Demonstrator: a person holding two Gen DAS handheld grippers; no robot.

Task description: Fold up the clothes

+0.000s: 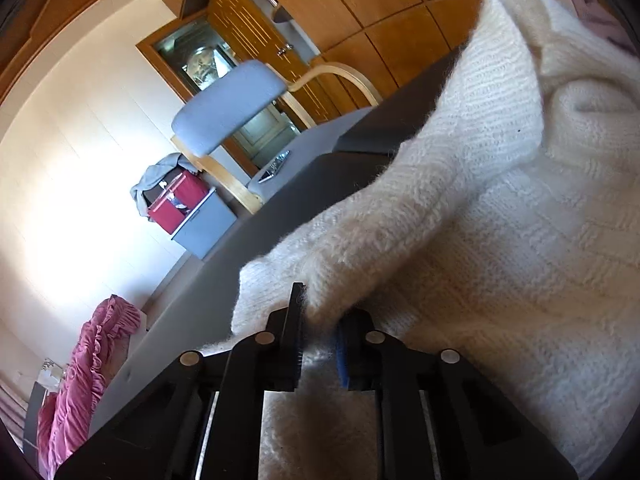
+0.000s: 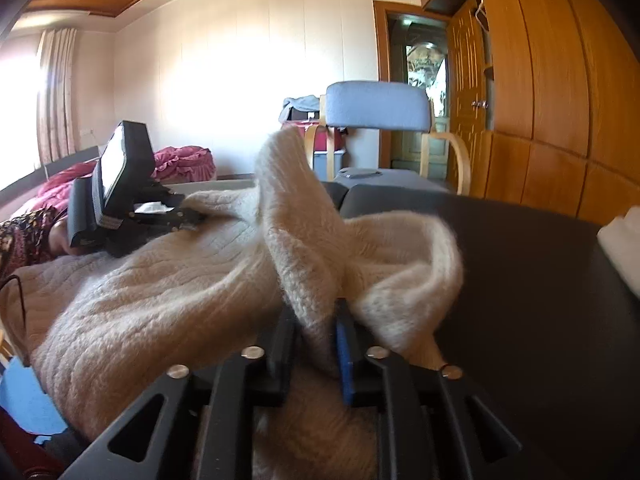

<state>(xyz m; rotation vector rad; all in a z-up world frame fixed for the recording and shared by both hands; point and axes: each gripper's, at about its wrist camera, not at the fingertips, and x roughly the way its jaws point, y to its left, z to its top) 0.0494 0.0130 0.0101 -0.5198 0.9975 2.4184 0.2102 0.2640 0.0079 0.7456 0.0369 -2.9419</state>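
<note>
I noted the left gripper (image 1: 320, 332) nearly closed, its jaws pinching a fold of the cream knit sweater (image 1: 500, 208); the knit spread ahead and to the right of it over the dark table (image 1: 288, 208). The right gripper (image 2: 316, 332) was likewise clamped on a raised ridge of the sweater (image 2: 168, 280), which rose directly ahead of its jaws and draped left. Beyond, to the left, I saw the left gripper (image 2: 192, 216) resting on the knit. Further ahead stood a blue-backed chair (image 2: 376, 106), a pink bedspread (image 2: 180, 160) far left
</note>
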